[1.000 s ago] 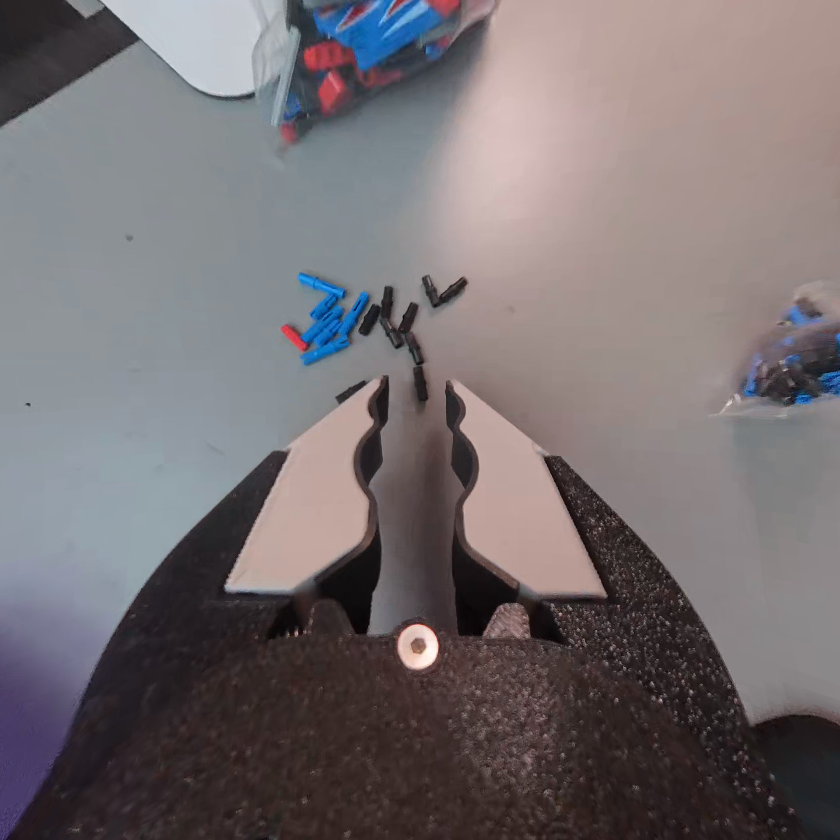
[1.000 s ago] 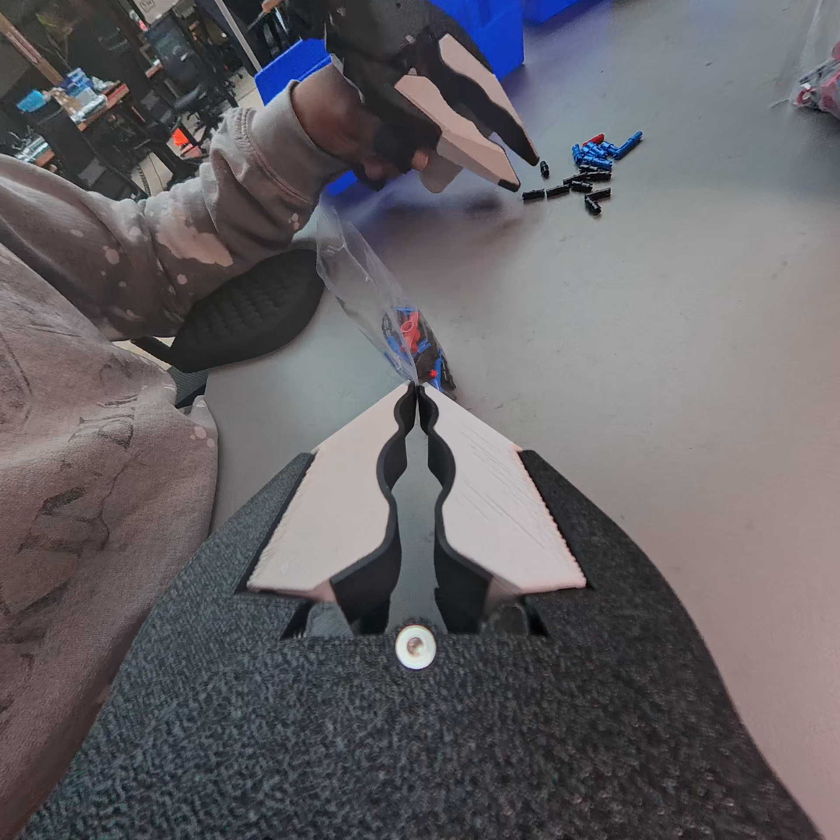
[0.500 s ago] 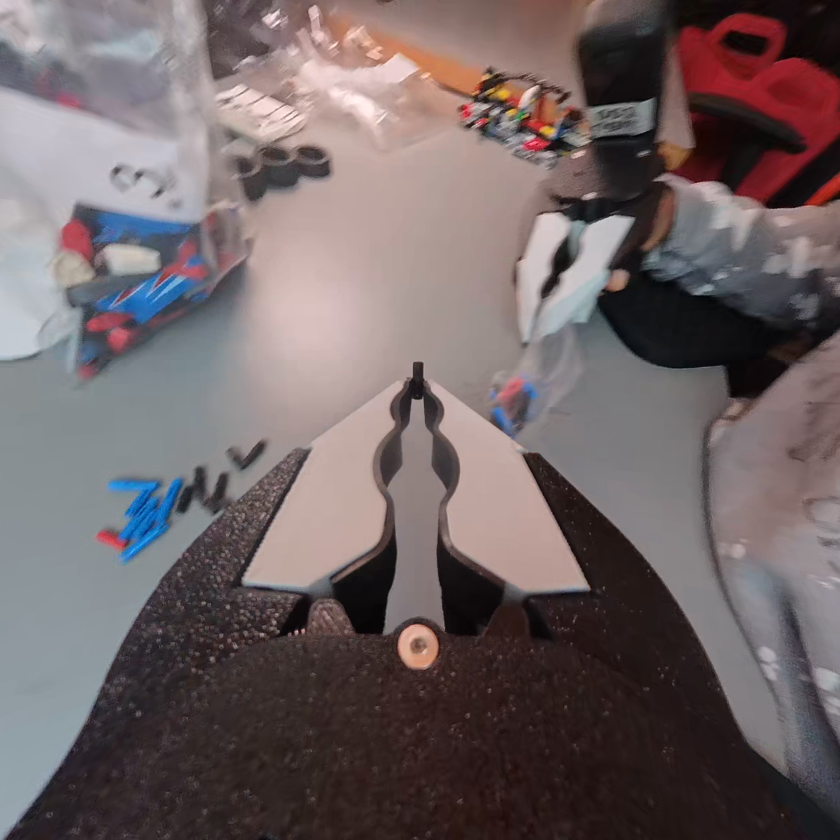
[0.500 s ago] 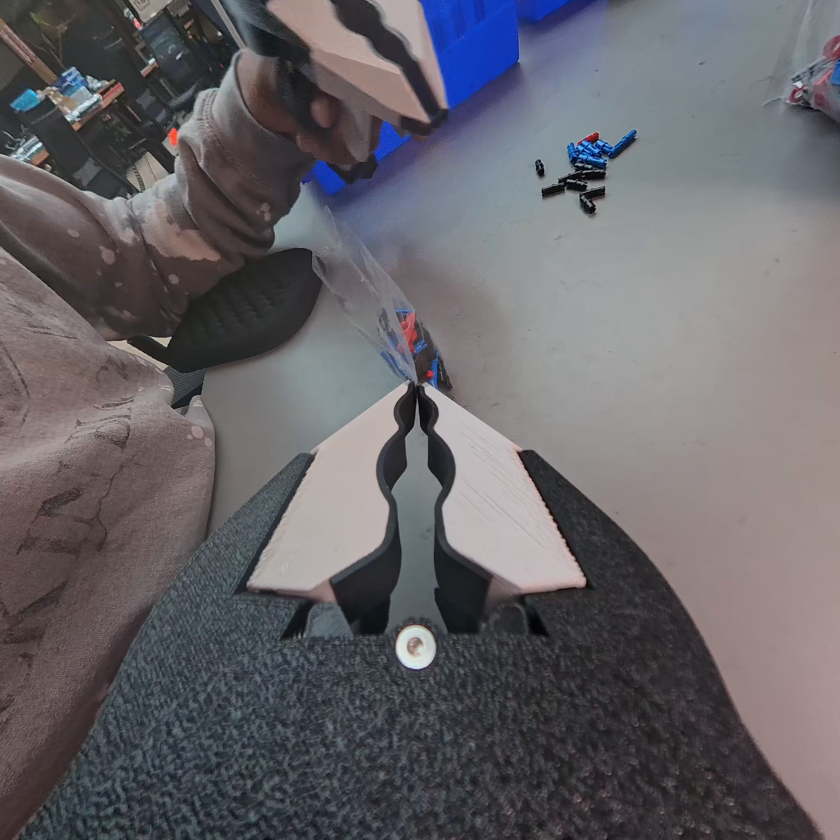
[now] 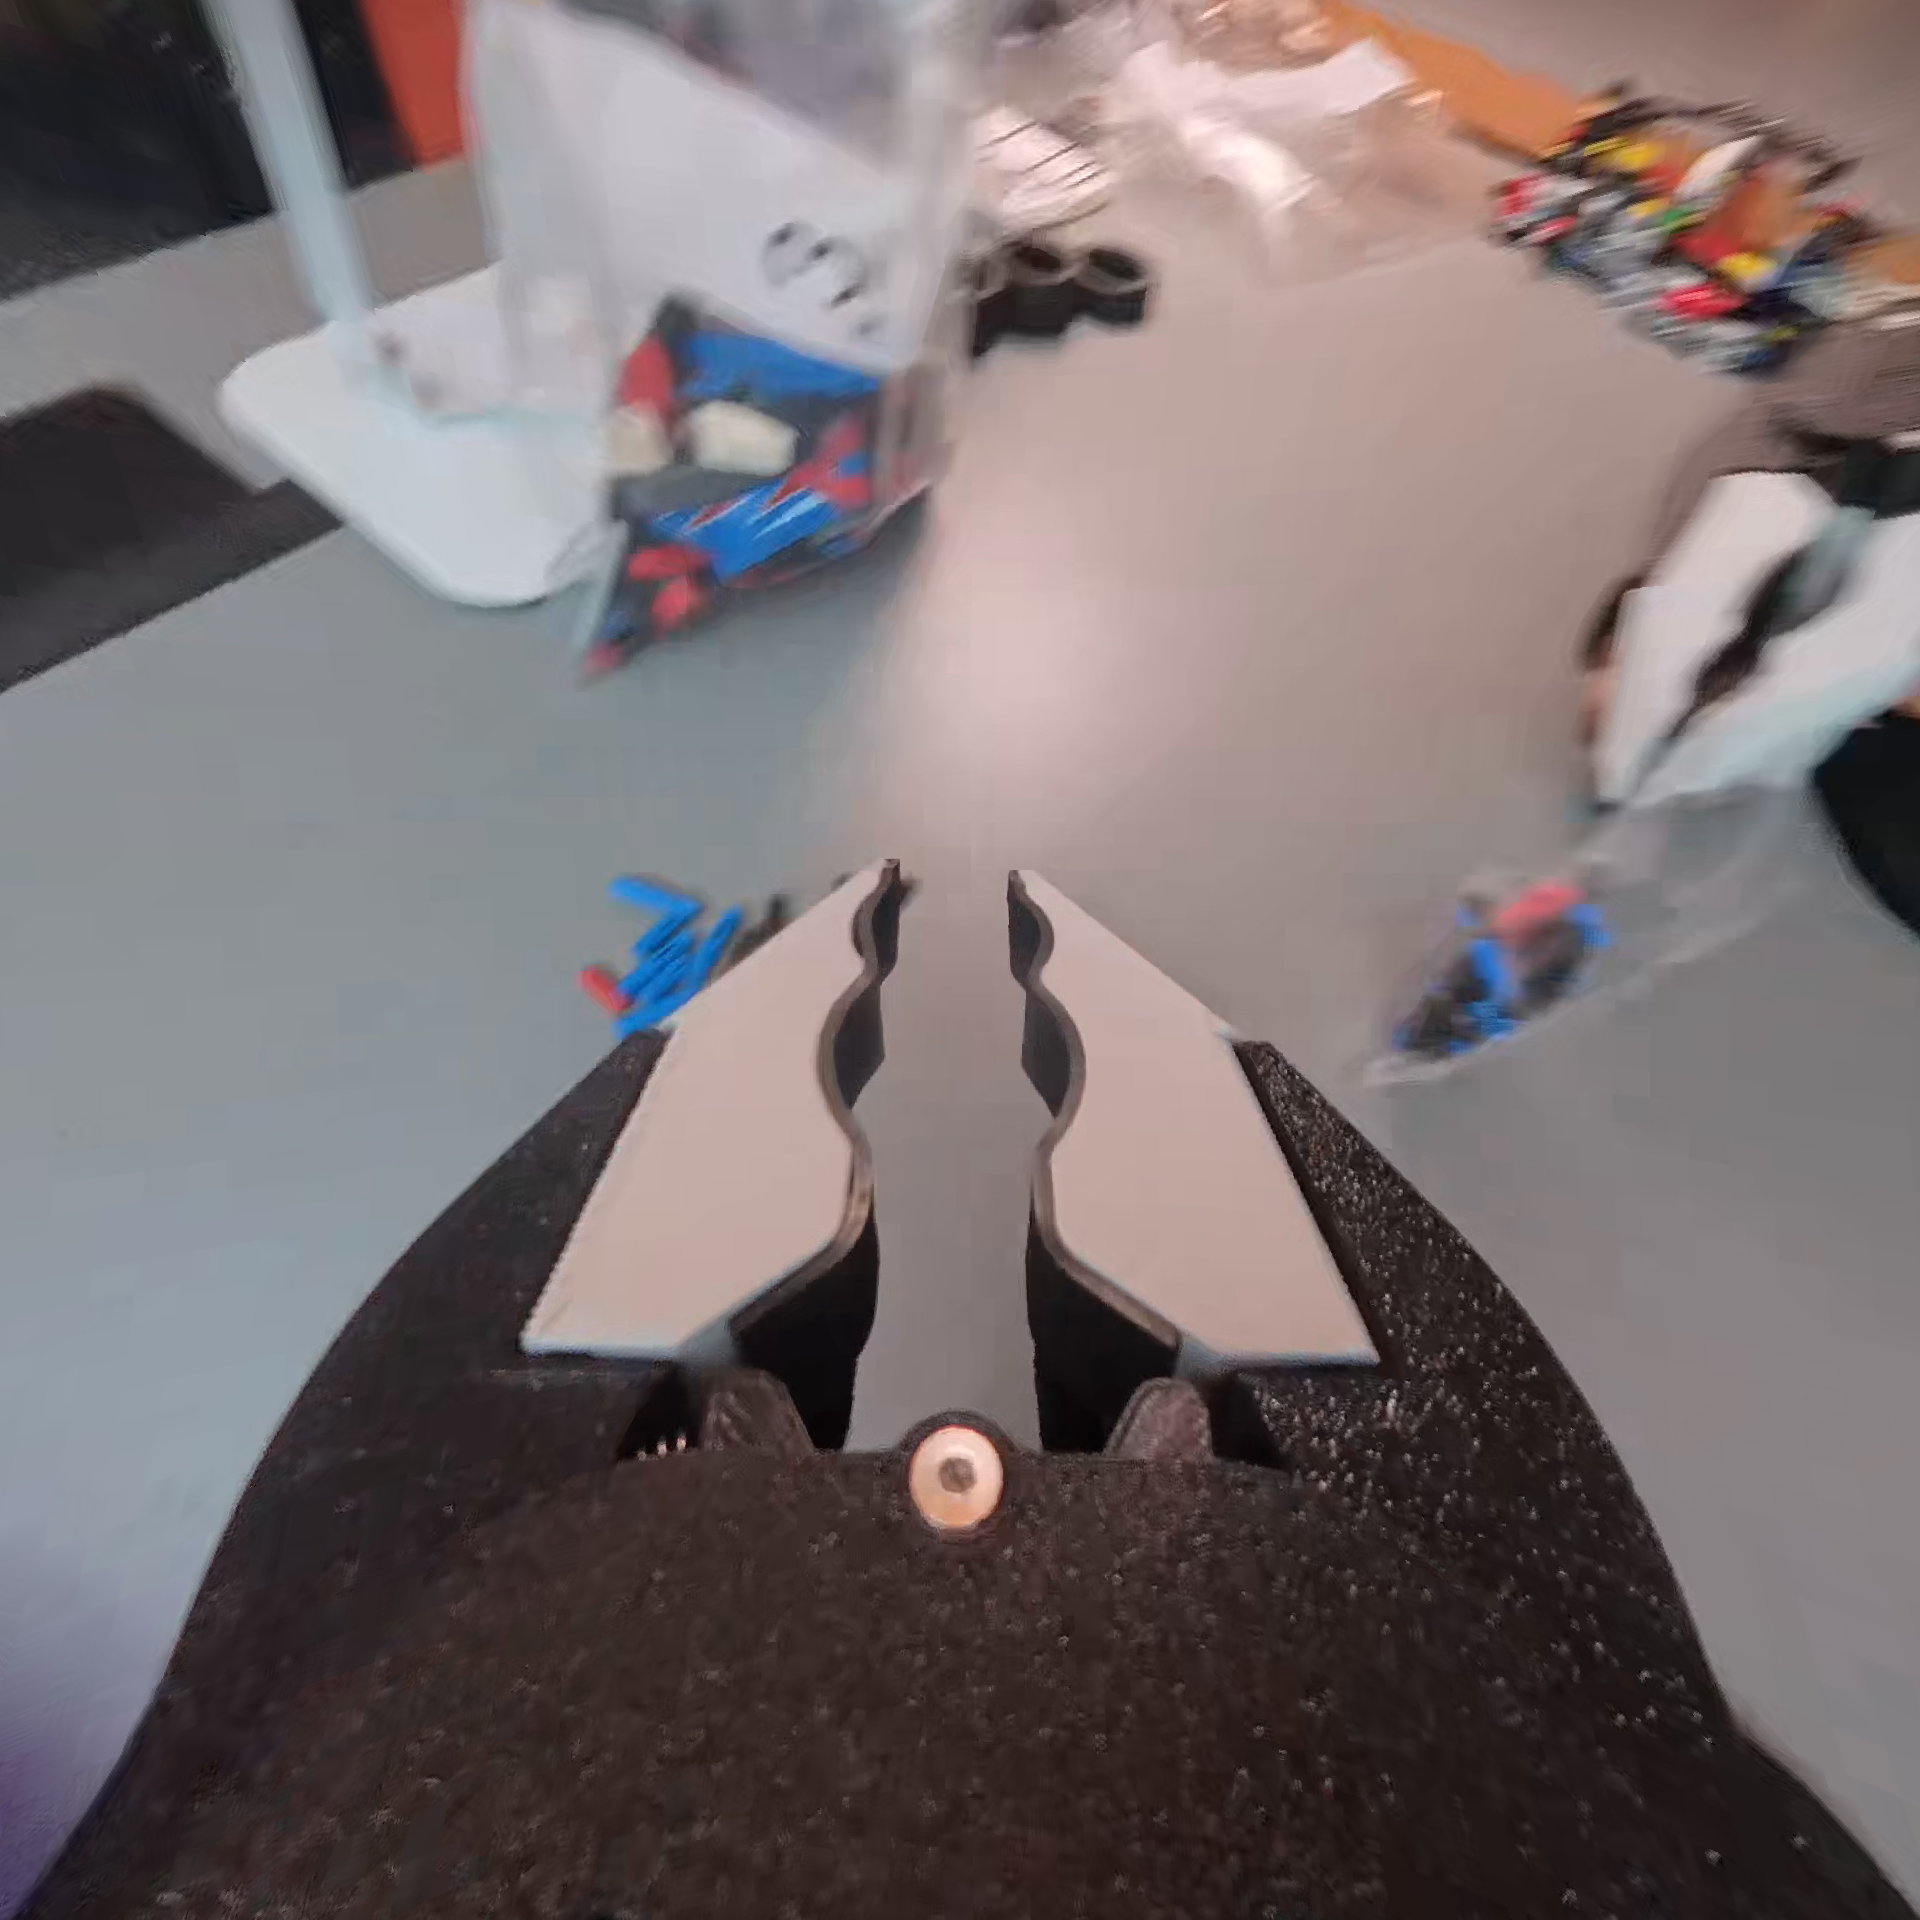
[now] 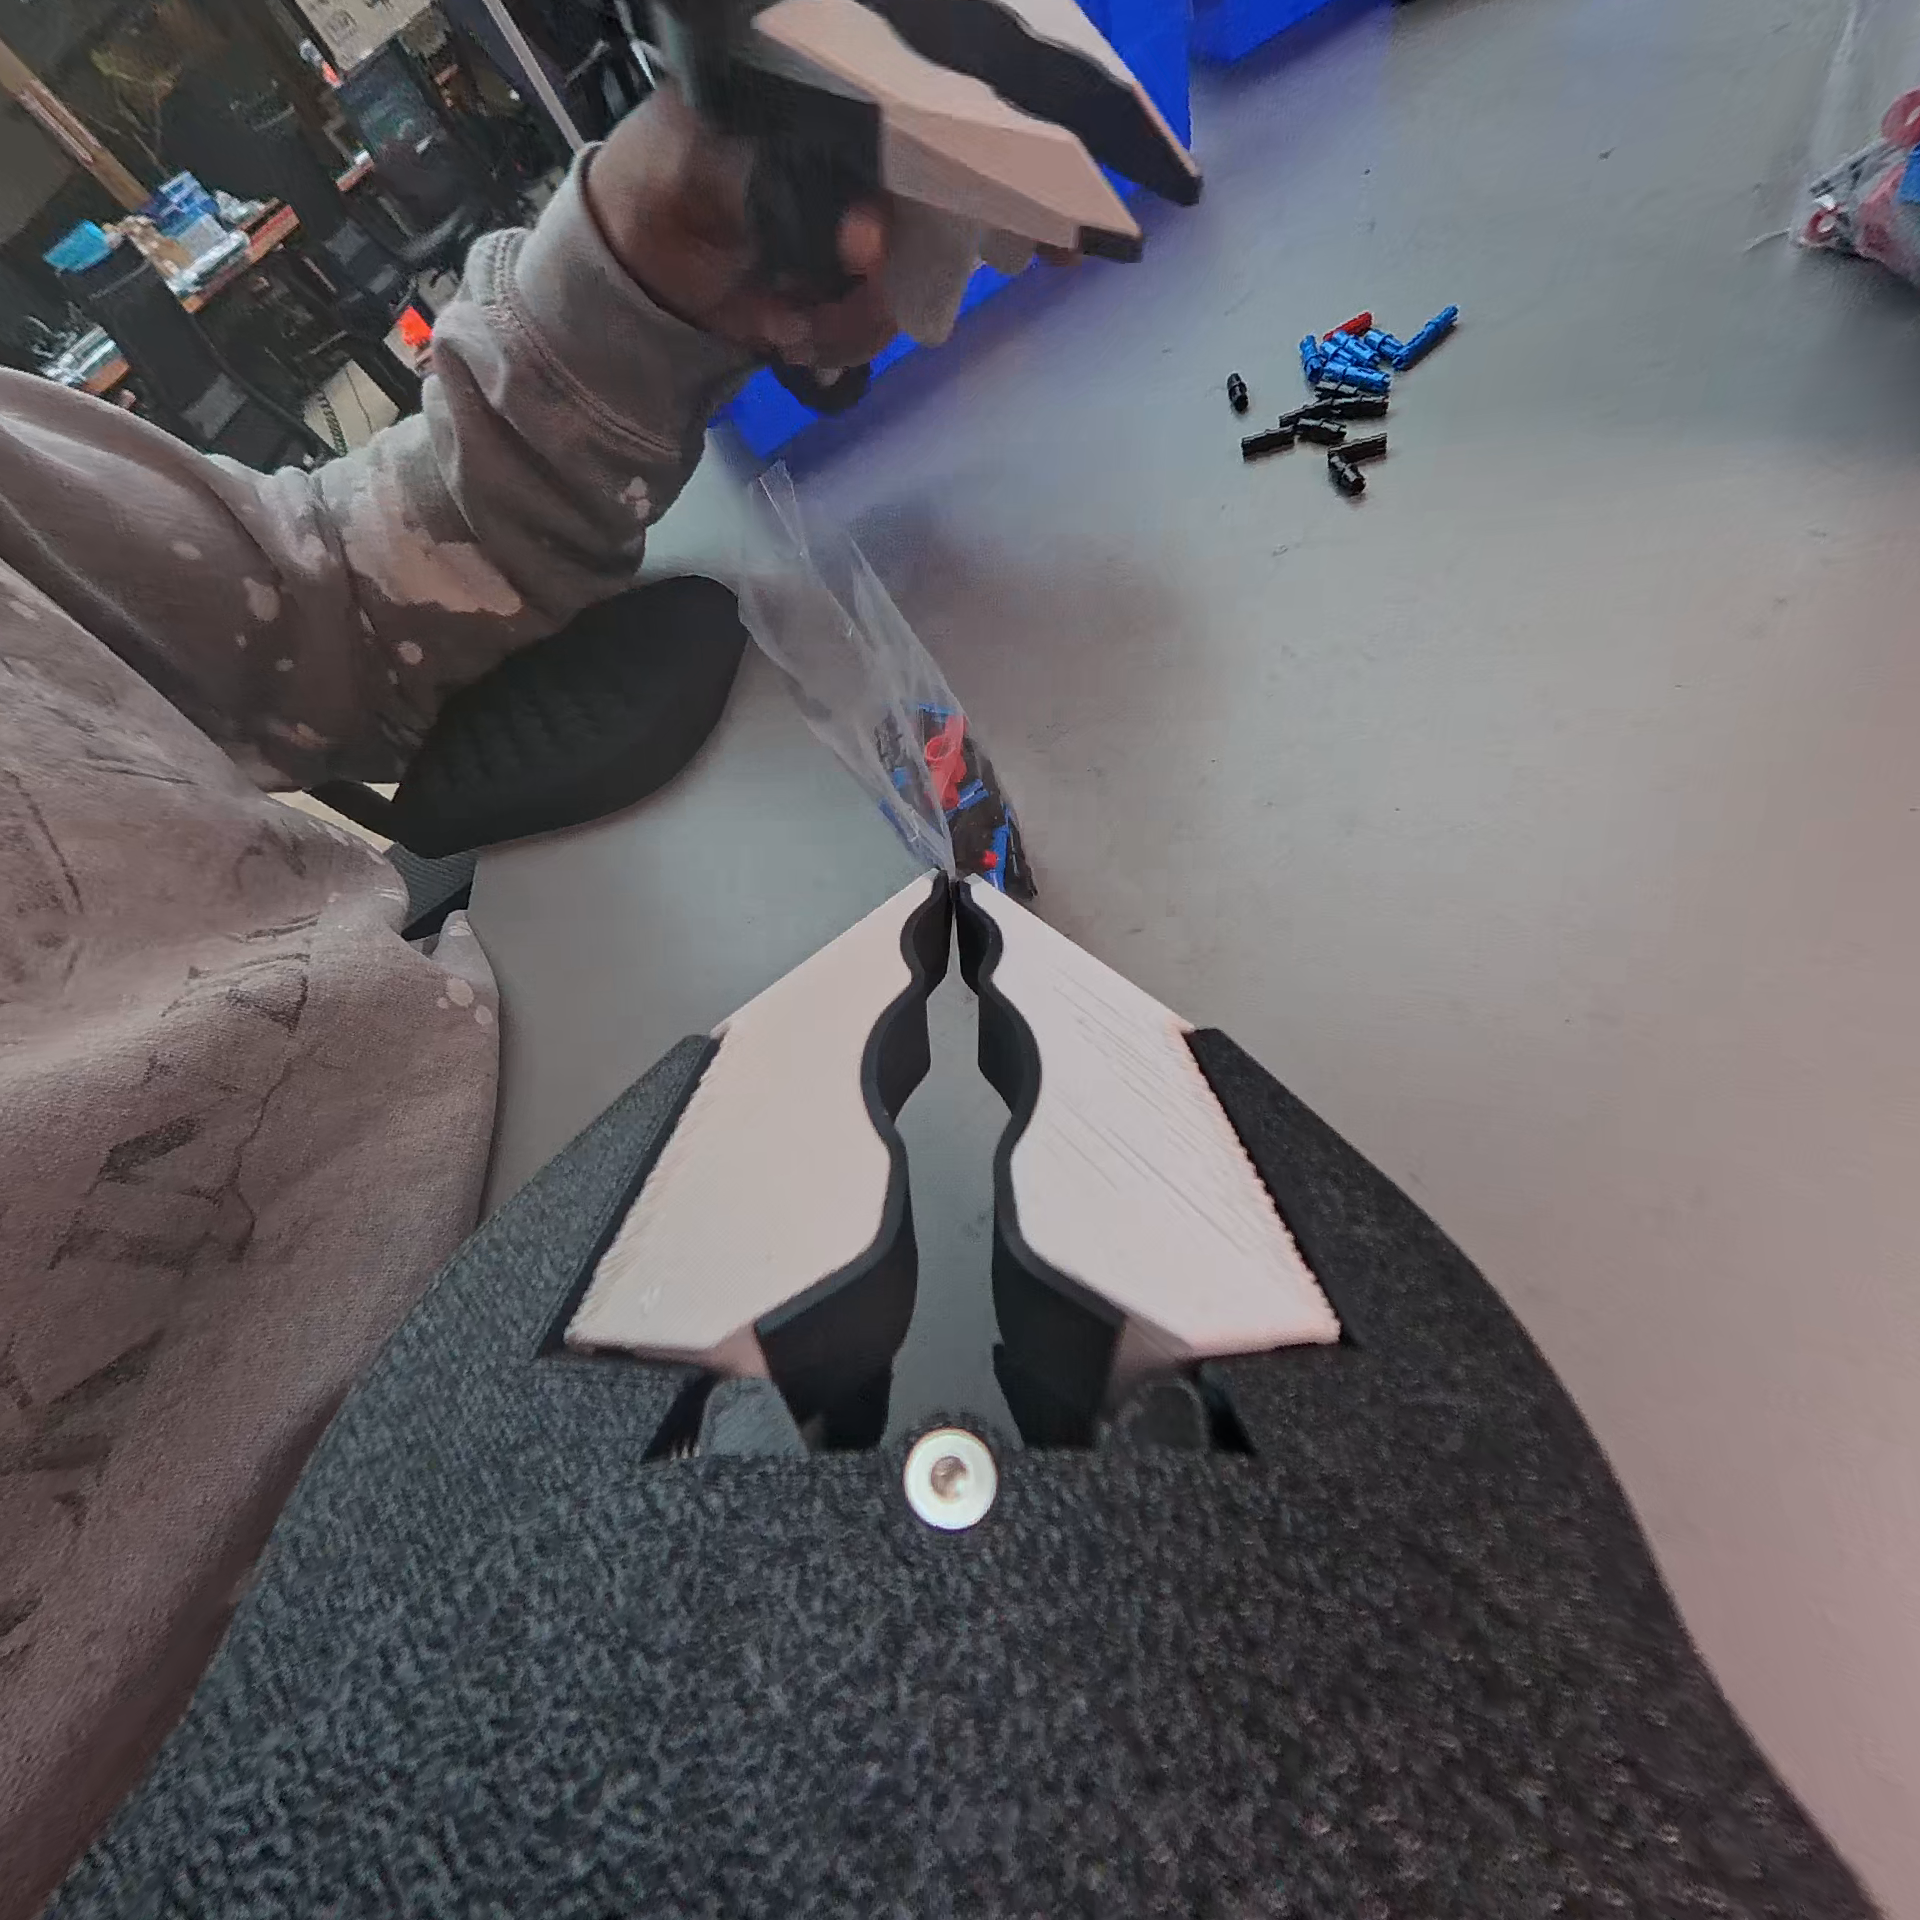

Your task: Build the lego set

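Observation:
My left gripper [image 5: 954, 878] is open above the grey table, with nothing between its fingertips; this view is blurred. It also shows in the right wrist view [image 6: 1143, 218], raised and held by a hand. A heap of small blue, black and red pins [image 5: 665, 956] lies just left of its tips, and shows in the right wrist view [image 6: 1340, 395] too. My right gripper [image 6: 951, 883] is shut on the corner of a small clear bag of lego parts [image 6: 914, 748], which hangs down to the table. The left wrist view shows that bag [image 5: 1496, 977] under the right gripper [image 5: 1714, 665].
A big clear bag of blue and red parts [image 5: 748, 488] leans on a white stand base [image 5: 416, 457] at the back left. Black tyres [image 5: 1060, 281] and a mixed lego pile [image 5: 1704, 239] lie farther back. A blue bin [image 6: 790, 416], a sleeve [image 6: 468, 520] and a black chair seat [image 6: 561, 717] are at the left. Spacing between my two grippers at the tips: around 20 cm.
The left gripper shut on a black pin and lifted it, then opened; the pin is no longer between its tips. The right gripper stayed shut on the bag.

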`<state>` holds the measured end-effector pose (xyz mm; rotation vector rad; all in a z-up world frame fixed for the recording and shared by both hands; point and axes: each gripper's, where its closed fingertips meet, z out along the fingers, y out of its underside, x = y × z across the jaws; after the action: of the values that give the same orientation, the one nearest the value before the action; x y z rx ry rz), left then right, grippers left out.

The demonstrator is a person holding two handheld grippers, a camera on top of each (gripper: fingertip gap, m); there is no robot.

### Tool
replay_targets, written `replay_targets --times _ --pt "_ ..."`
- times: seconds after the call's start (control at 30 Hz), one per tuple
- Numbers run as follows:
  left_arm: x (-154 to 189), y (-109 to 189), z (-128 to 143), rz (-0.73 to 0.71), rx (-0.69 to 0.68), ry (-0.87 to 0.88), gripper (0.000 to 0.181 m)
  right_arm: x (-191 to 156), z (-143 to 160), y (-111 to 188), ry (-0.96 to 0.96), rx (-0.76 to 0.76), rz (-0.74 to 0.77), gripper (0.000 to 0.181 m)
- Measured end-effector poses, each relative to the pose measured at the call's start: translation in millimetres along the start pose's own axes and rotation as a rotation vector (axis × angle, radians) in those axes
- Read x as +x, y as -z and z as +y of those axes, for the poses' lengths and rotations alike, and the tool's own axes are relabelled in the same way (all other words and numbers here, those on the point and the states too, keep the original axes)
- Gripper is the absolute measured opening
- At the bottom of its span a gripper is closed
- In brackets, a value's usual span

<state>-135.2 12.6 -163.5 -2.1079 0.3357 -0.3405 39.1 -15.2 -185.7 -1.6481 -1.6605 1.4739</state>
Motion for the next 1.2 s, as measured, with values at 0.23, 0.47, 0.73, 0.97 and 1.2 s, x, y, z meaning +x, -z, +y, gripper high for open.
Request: replay_targets --times 0.23,0.47,0.73,0.97,1.2 --pt "-71.5 -13.8 68.3 -0.147 -0.205 0.043 0.029 -1.8 0.8 -0.5 0.003 -0.005 -0.012 0.000" --pt "-62.1 -13.8 72.6 -0.086 -0.239 -0.014 0.004 -2.6 1.4 -0.2 0.004 -0.008 -0.017 0.000" --pt "42.6 12.1 -9.2 0.267 0.059 -0.058 0.002 -0.4 0.8 0.4 0.007 -0.004 -0.001 0.000" --pt "134.9 11.0 -17.8 0.419 0.015 -0.244 0.009 -1.1 0.3 -0.5 0.009 -0.003 -0.001 0.000" --pt "61.9 -1.9 -16.2 0.219 0.043 -0.043 0.019 -0.8 0.2 0.8 0.009 -0.001 -0.001 0.000"
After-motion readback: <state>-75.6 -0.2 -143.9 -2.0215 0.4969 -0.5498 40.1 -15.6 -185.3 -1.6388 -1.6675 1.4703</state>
